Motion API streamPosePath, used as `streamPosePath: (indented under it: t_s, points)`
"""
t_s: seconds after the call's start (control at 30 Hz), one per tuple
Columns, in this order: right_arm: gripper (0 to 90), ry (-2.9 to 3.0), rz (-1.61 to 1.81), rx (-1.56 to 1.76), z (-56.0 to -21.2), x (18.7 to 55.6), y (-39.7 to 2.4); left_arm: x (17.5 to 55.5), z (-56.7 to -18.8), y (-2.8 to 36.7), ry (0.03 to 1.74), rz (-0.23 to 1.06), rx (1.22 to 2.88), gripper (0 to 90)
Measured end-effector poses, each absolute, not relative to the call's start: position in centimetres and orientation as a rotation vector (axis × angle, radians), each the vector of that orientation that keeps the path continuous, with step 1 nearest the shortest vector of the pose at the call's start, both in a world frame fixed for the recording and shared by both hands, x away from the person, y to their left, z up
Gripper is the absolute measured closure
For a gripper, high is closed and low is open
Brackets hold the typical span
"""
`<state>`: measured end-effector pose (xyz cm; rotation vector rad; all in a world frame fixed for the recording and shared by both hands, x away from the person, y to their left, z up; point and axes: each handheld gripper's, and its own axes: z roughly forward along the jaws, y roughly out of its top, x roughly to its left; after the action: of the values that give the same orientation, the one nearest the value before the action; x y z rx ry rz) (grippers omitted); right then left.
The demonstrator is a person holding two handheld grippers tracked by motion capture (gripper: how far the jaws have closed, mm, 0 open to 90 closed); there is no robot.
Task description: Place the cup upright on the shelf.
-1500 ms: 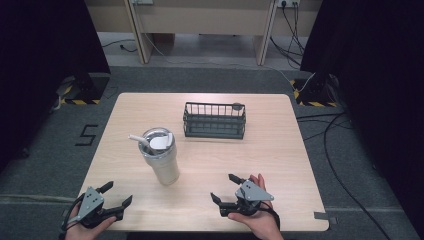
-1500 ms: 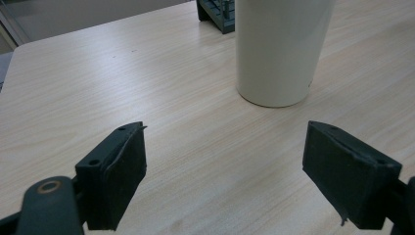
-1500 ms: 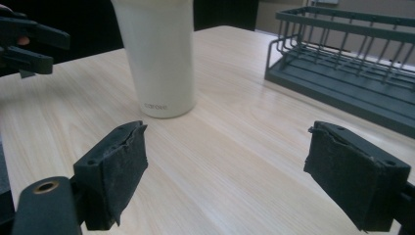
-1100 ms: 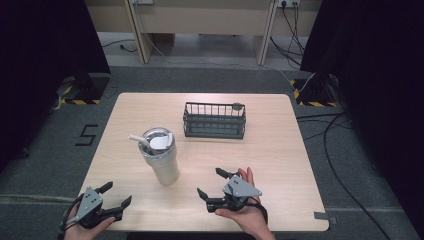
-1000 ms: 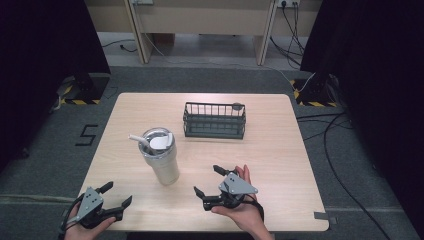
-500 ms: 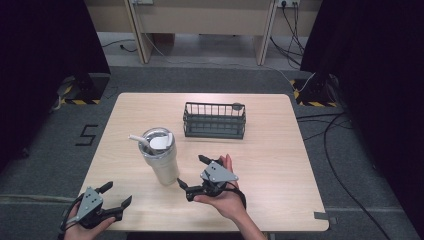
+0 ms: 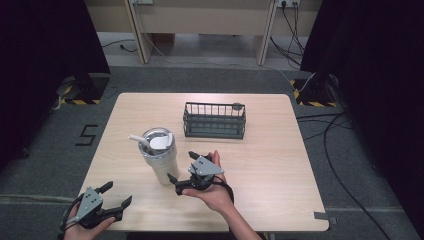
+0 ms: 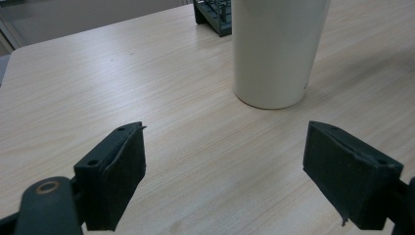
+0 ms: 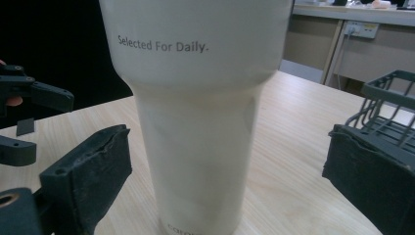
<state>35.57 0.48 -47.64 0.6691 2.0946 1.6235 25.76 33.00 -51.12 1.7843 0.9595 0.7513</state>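
High view: the right gripper point(image 7: 181, 181) lies level just beside the base of the tumbler point(image 7: 160, 161), jaws spread and pointing at it, with nothing pinched. The log-free look of the frames puts one jaw tip near the tumbler's foot and the other nearer the rack point(image 7: 214, 120). Its jaws have just been opening and then easing in a little, and nothing is pressed between them.

Right gripper view: the tumbler point(image 9: 200, 98) stands upright between the two pads point(image 9: 93, 166), close ahead, with a gap on each side, so neither pad touches it. It bears the words "Selected For Daily." The rack point(image 9: 386, 105) sits beyond the far jaw.

The tumbler wears a clear lid with a white tab, and a white straw point(image 7: 139, 140) leans out of it toward the left gripper's side. What is inside I cannot tell. The rack looks bare between its wires.

Left gripper view: the left gripper point(image 8: 222, 161) has its jaws spread wide over bare table point(image 8: 98, 88), holding nothing; the tumbler point(image 8: 274, 49) stands well ahead of them.
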Motion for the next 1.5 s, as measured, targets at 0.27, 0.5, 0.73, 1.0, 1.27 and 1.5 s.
streamPosePath:
  t_s: [0.27, 0.5, 0.73, 1.0, 1.27, 1.5]
  points:
    - [5.2, 2.097, 1.637, 0.704, -48.1, 36.0, 2.2, 25.7, -51.1, 33.1, 0.955, 0.75, 1.783, 15.4]
    - [2.1, 2.084, 1.64, 0.715, -48.6, 36.2, 2.8, 25.7, -51.1, 33.0, 0.953, 0.75, 1.784, 15.2]
    - [1.3, 2.078, 1.672, 0.715, -48.8, 36.5, 3.7, 25.7, -51.1, 33.0, 0.955, 0.748, 1.786, 15.2]
    - [1.9, 2.073, 1.68, 0.706, -49.3, 37.3, 4.6, 25.7, -51.1, 33.1, 0.956, 0.749, 1.783, 15.1]
    - [1.6, 2.075, 1.698, 0.699, -49.4, 37.7, 5.5, 25.7, -51.1, 33.1, 0.957, 0.747, 1.78, 15.1]
    - [1.3, 2.06, 1.706, 0.685, -49.6, 38.1, 6.2, 25.7, -51.1, 33.1, 0.955, 0.748, 1.784, 15.0]
